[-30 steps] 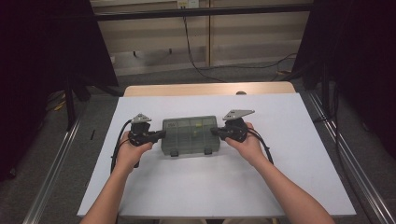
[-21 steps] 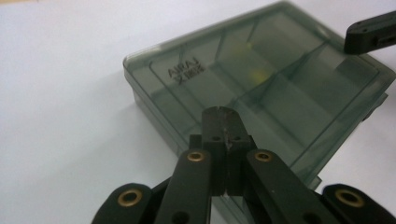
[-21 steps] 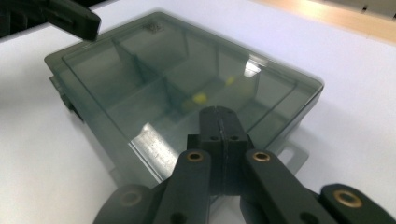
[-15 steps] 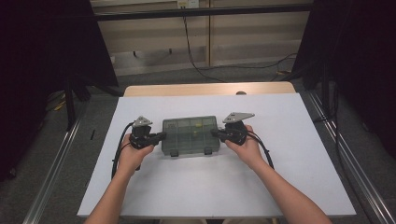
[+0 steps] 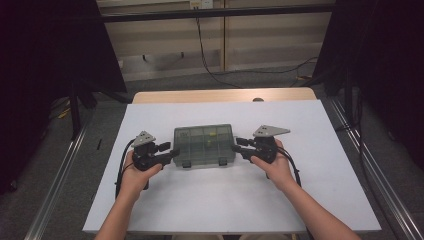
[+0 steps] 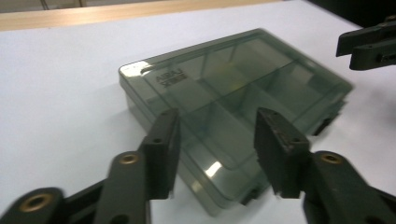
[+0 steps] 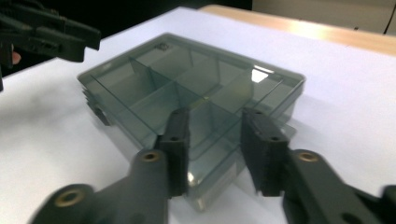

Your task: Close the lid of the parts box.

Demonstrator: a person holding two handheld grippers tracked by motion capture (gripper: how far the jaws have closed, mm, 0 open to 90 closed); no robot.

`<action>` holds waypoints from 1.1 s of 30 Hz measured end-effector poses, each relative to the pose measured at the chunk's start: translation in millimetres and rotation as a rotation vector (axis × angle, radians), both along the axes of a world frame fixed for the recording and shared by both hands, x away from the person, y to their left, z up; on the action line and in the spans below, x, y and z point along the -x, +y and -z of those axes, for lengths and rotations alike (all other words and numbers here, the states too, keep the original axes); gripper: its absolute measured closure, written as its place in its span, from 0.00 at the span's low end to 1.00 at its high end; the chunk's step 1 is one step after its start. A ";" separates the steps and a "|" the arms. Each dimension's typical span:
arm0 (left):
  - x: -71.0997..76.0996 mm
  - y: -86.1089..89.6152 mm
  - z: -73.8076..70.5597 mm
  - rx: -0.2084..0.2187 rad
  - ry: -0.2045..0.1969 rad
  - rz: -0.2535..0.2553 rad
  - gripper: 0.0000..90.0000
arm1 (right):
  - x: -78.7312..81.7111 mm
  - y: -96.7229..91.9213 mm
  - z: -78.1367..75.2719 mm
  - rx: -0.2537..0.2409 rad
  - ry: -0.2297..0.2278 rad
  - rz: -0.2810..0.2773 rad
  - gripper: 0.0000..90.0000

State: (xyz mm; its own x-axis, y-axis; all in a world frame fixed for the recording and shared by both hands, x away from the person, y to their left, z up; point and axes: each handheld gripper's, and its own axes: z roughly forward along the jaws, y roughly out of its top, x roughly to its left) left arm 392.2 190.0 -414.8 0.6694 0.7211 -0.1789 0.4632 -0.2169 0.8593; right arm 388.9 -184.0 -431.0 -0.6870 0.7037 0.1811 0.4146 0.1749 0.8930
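A translucent grey-green compartment box [image 5: 204, 145] lies shut and flat on the white table [image 5: 215, 200], its dividers visible through the lid. My left gripper [image 5: 171, 150] sits just off the box's left end, jaws pointing at it. In the left gripper view the left gripper [image 6: 217, 116] stands open, its jaws having just been opening, with the box [image 6: 233, 93] beyond the tips and no pad pressing on it. My right gripper [image 5: 239, 145] faces the right end. In the right gripper view the right gripper [image 7: 215, 114] has likewise just been opening and grips nothing, the box [image 7: 187, 88] ahead.
A wooden table edge [image 5: 225, 95] runs behind the white sheet. Metal rails [image 5: 370, 165] flank the table on both sides. Black cables trail from each gripper back along the person's forearms. The other hand's gripper [image 6: 369, 44] shows beyond the box.
Both hands have drawn a little outward from the box's ends. The jaws now stand apart from the box. The box itself has not moved.
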 end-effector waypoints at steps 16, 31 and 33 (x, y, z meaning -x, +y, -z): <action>35.4 16.3 3.9 0.037 -0.076 0.014 0.29 | 70.4 -61.8 -7.1 -0.028 -0.096 0.127 0.22; 49.4 28.0 13.7 0.077 -0.099 -0.006 0.09 | 104.9 -101.7 2.9 -0.035 -0.121 0.241 0.06; 48.7 28.5 14.6 0.077 -0.104 -0.024 0.08 | 106.1 -104.3 6.6 -0.036 -0.117 0.251 0.05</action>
